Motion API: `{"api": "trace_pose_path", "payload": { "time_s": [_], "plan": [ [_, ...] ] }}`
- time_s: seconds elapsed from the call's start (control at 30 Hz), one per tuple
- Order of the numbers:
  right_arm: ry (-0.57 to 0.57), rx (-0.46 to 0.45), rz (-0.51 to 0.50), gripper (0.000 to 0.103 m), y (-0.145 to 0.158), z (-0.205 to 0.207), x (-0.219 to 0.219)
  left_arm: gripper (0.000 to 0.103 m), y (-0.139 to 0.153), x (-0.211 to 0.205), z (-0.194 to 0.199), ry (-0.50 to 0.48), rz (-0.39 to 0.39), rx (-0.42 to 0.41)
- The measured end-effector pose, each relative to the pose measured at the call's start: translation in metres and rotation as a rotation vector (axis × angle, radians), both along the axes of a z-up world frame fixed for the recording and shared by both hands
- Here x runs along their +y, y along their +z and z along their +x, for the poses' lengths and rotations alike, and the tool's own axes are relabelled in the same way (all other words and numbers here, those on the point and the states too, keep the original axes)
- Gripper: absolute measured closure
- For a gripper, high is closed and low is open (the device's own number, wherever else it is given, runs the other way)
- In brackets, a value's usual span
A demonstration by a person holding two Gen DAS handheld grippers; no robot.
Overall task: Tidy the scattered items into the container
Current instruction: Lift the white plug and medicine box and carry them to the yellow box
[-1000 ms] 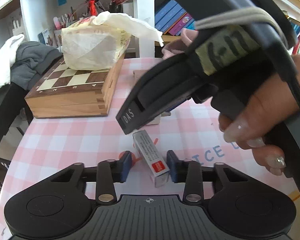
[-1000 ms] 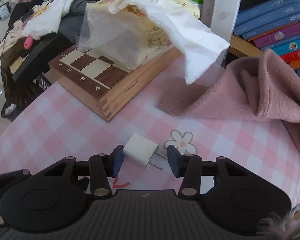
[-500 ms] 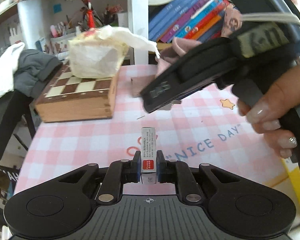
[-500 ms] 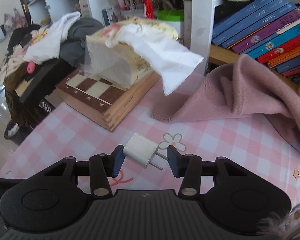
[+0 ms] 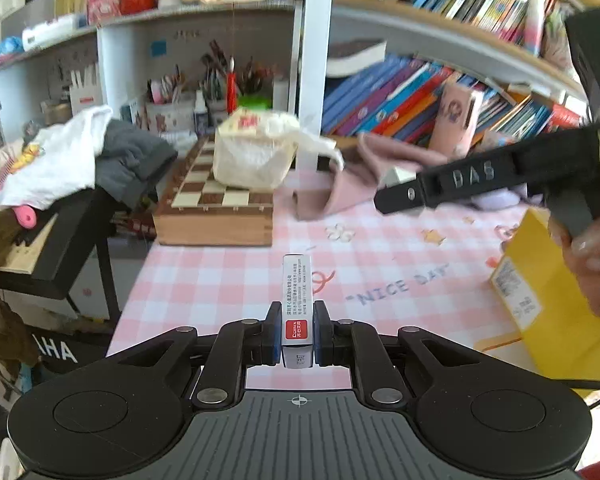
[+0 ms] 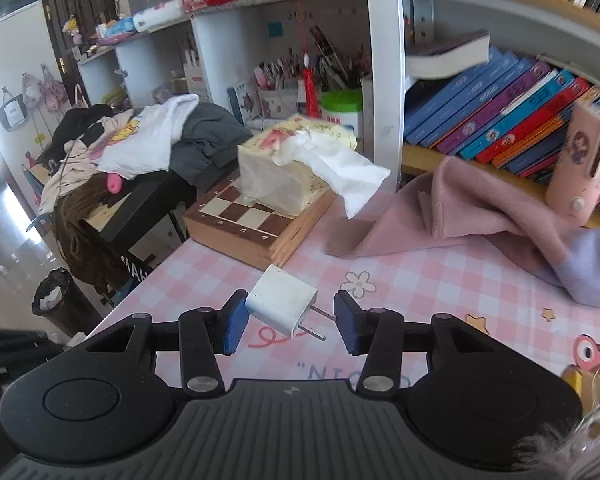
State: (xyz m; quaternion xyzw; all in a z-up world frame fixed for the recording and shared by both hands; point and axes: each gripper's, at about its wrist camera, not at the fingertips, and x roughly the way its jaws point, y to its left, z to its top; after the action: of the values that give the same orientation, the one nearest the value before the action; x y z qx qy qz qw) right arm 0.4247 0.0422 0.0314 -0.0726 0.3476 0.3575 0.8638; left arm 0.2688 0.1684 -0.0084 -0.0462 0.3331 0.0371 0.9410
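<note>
Left wrist view: the left gripper (image 5: 297, 334) pinches a small white box (image 5: 297, 304), held above the pink checked tablecloth (image 5: 220, 276). A yellow container (image 5: 556, 300) sits to its right. The right gripper (image 6: 290, 320) clamps a white plug (image 6: 281, 300), prongs touching the right finger, lifted above the cloth near a chessboard box (image 6: 256, 224).

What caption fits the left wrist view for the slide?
Left gripper clamps a small white box above the pink checked tablecloth, yellow container at right.

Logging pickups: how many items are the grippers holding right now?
2. A small box is clamped in the left gripper. A white charger is pinched, tilted, in the right gripper. Both are above the table. Other loose items may be hidden.
</note>
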Motion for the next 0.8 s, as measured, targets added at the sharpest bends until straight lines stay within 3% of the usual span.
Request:
{"api": "trace_pose_path", "payload": {
  "time_s": [0.4, 0.8],
  "plan": [
    [-0.028, -0.053, 0.042, 0.059, 0.026, -0.107, -0.043, 0.090, 0.027, -0.010, -0.078, -0.073, -0.073, -0.052],
    [-0.044, -0.083, 0.017, 0.059, 0.019, -0.218, -0.078, 0.090, 0.036, -0.033, -0.163, -0.126, -0.083, -0.085]
  ]
}}
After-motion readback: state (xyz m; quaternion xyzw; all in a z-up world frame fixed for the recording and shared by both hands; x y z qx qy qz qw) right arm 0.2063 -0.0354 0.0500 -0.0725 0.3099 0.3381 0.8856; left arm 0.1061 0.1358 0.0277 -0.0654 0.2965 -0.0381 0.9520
